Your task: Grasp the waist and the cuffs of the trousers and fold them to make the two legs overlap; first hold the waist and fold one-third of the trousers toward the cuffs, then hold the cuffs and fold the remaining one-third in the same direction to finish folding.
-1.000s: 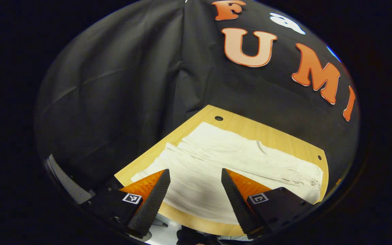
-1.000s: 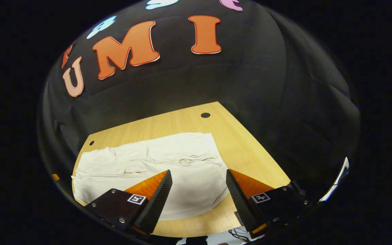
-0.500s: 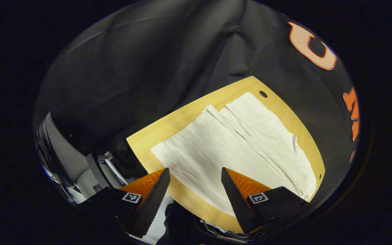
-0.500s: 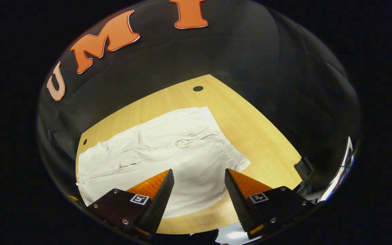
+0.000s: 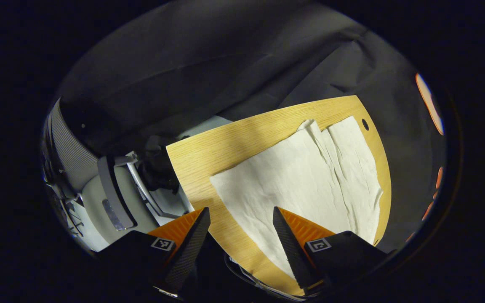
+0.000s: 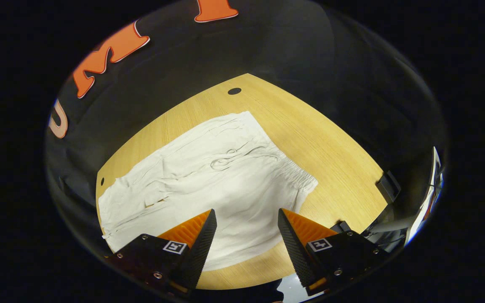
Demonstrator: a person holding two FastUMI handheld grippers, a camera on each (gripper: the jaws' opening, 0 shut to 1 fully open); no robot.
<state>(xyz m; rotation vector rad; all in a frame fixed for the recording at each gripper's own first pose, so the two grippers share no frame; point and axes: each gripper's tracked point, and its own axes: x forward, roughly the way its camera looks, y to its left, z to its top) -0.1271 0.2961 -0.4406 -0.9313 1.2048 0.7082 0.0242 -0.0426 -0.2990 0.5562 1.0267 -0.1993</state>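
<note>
White trousers point(image 6: 209, 181) lie spread flat on a light wooden table point(image 6: 310, 139). In the right gripper view the elastic waist point(image 6: 297, 176) with its drawstring points right and the legs run off to the left. In the left gripper view the trousers point(image 5: 305, 181) show their two cuffs point(image 5: 331, 130) at the far end, side by side. My left gripper point(image 5: 240, 242) is open above the near table edge, nothing between its fingers. My right gripper point(image 6: 244, 244) is open above the near side of the waist part, holding nothing.
The booth's black cloth wall rises behind the table. A grey and white stand point(image 5: 112, 198) is off the table's left end in the left gripper view. A small black clamp point(image 6: 387, 185) sits at the table's right edge. Small holes point(image 6: 234, 91) mark the table corners.
Both views have swung: the left gripper turned toward the table's cuff end, bringing the stand into sight; the right gripper tilted down and the waist now lies fuller in view. Both stayed open.
</note>
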